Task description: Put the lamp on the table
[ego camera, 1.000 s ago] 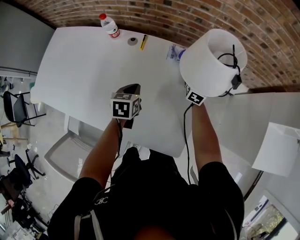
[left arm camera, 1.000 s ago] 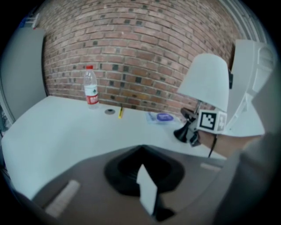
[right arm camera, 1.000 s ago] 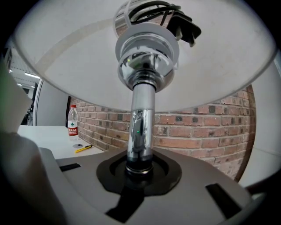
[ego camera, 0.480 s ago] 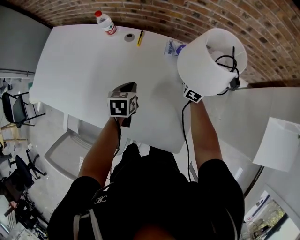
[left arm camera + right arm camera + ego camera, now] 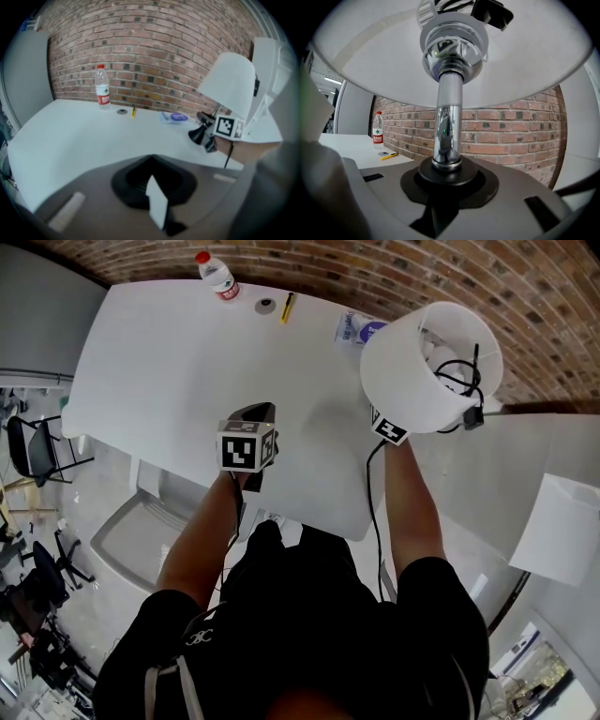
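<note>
The right tongs (image 5: 447,177), jaws lately opening, stand slack about the chrome stem (image 5: 449,126) of the lamp (image 5: 229,79), which is upright at the bench's (image 5: 169,362) right end (base hidden beneath the shade (image 5: 408,381)); left tongs (image 5: 154,187) closed and empty, held over the bench's near side.

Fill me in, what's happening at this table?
A person holds a gripper in each hand. The right gripper has the chrome stem of the table lamp between its jaws, by the white table's right edge. The jaws have just been opening, so the grip is unclear. The shade hides the lamp's base. The left gripper hovers over the table, shut and empty.
</note>
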{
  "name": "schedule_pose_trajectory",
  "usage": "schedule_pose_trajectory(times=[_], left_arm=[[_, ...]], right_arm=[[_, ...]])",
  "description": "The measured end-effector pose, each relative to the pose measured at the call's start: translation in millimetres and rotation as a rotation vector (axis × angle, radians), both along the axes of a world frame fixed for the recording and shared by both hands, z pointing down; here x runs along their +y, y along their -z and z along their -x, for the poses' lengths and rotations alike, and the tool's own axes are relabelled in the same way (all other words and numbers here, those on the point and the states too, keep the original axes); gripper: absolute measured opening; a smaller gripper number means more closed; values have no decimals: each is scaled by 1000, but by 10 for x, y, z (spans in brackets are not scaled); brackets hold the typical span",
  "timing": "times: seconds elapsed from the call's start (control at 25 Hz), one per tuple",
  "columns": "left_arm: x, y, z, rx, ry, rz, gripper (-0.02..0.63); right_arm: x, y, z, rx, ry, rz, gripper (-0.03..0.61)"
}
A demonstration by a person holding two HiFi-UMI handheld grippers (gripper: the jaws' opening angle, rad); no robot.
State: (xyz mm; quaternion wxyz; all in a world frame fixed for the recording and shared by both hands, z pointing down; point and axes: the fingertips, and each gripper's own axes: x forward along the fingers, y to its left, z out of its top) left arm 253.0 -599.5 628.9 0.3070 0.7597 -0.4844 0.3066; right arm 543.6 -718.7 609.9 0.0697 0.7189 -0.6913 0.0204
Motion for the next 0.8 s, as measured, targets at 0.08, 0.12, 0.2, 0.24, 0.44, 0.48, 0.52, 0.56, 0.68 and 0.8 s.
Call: schedule_pose_trajectory(times=[0.08, 0.12, 0.2, 0.24, 0.44, 0.48, 0.52, 0.56, 0.68, 0.8], left_arm=[[36, -36, 42, -3, 4, 8, 0], [62, -50, 58, -4, 6, 12, 0], [113, -69, 73, -4, 7, 17, 0], [132, -72, 75, -4, 5, 17, 0], [168, -11, 56, 7, -6, 2, 0], [173, 12, 48, 11, -9, -3, 0], [177, 37, 37, 16, -12, -9, 0], [181, 65, 25, 20, -17, -16, 0], [225, 153, -12, 36, -32, -31, 0], [266, 274, -88, 59, -50, -53, 0]], right_arm=[[-10, -19, 12, -1, 2, 6, 69], [-6, -45, 19, -5, 4, 14, 71], [26, -132, 27, -26, 7, 43, 117], [55, -191, 25, -36, 5, 62, 137], [278, -466, 62, -43, -3, 162, 189], [343, -510, 63, -48, -7, 183, 201], [413, -545, 56, -55, -14, 201, 210], [489, -574, 50, -64, -18, 217, 210], [776, -625, 102, -77, -11, 266, 209], [1074, -587, 140, -66, -20, 319, 143]])
